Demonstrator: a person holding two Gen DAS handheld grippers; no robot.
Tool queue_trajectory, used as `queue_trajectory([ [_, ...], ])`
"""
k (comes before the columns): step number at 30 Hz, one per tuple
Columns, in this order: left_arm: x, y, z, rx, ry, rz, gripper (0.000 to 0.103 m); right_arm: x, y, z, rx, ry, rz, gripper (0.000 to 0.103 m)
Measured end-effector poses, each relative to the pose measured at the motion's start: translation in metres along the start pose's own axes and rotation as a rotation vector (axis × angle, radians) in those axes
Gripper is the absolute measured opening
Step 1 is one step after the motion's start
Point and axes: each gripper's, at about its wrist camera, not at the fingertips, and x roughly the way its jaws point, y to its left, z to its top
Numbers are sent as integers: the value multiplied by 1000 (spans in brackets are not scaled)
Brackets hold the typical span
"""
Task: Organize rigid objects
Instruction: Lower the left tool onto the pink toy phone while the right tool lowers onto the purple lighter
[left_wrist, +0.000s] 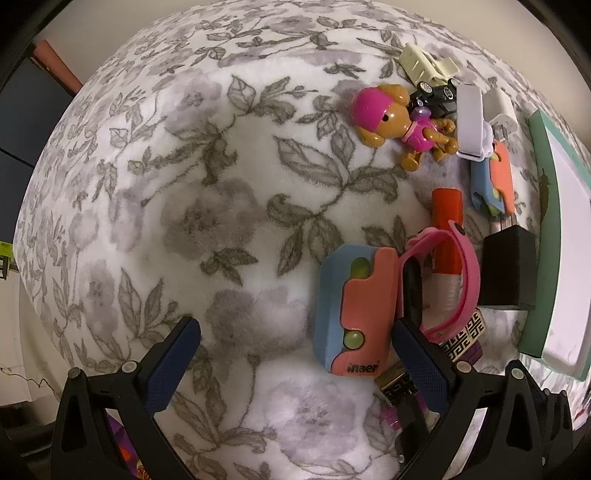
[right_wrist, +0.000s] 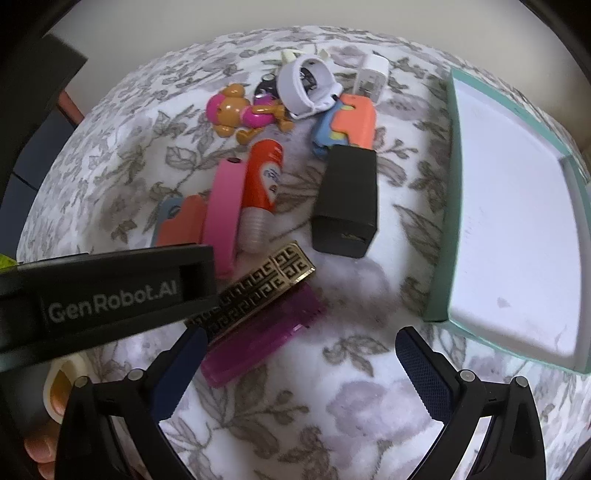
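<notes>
Small rigid objects lie on a floral cloth. In the left wrist view my left gripper (left_wrist: 295, 354) is open, with a blue-and-coral case (left_wrist: 356, 310) just inside its right finger. A pink band (left_wrist: 456, 280), a red tube (left_wrist: 447, 236) and a black box (left_wrist: 509, 267) lie to its right. In the right wrist view my right gripper (right_wrist: 299, 369) is open and empty above the cloth. A gold-patterned bar (right_wrist: 258, 286) on a purple case (right_wrist: 258, 339) lies by its left finger. The teal-rimmed white tray (right_wrist: 447, 206) is at the right and looks empty.
A toy dog (left_wrist: 399, 122), a toy car (left_wrist: 432, 74), a white band (left_wrist: 470, 122) and a second blue-and-coral case (left_wrist: 493, 181) lie at the far right. The left gripper's body (right_wrist: 110, 288) crosses the right wrist view at the left. A tape roll (right_wrist: 62, 387) sits lower left.
</notes>
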Motion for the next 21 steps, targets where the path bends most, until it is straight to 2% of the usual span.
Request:
queue_trajectory([
  [10,5,10,-3,1,9,4,102,-4,-7,-7,9,55,-9,103],
  [17,-5,7,-1,12,4,-22,83,3,-4,-6,12,39,3,101],
  [21,-11,4,-1,19,4,-35,79,5,3,-4,-10,18,-8,97],
])
